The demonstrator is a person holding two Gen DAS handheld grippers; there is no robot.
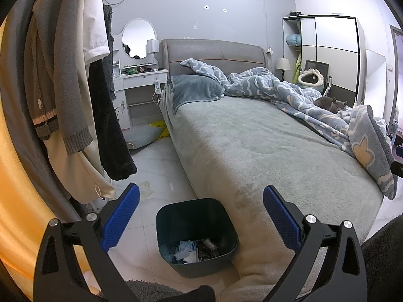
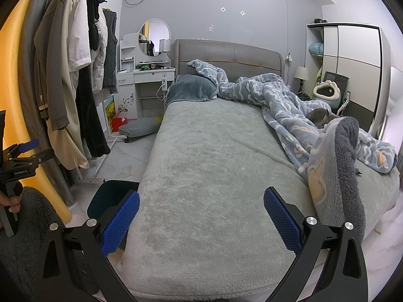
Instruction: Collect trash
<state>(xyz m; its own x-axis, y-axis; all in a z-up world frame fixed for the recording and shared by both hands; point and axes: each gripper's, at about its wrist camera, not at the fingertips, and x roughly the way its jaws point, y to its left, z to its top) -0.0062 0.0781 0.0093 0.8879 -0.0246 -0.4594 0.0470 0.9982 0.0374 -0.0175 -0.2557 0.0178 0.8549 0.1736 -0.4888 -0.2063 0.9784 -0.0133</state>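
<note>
Bedroom: grey bed (image 2: 214,151), rumpled blanket (image 2: 289,105) along its far edge, bin (image 1: 196,234) beside its near corner; left gripper (image 1: 201,216) and right gripper (image 2: 201,216) both spread, empty.

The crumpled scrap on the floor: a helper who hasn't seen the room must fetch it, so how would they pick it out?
Start at the grey-covered bed and look to the white tiled floor strip between it and the hanging coats. Just beyond the dark blue-green plastic bin lies a crumpled pale beige scrap. It is small and flat on the tiles, unlike the yellow bag and grey cushion farther back.
</note>
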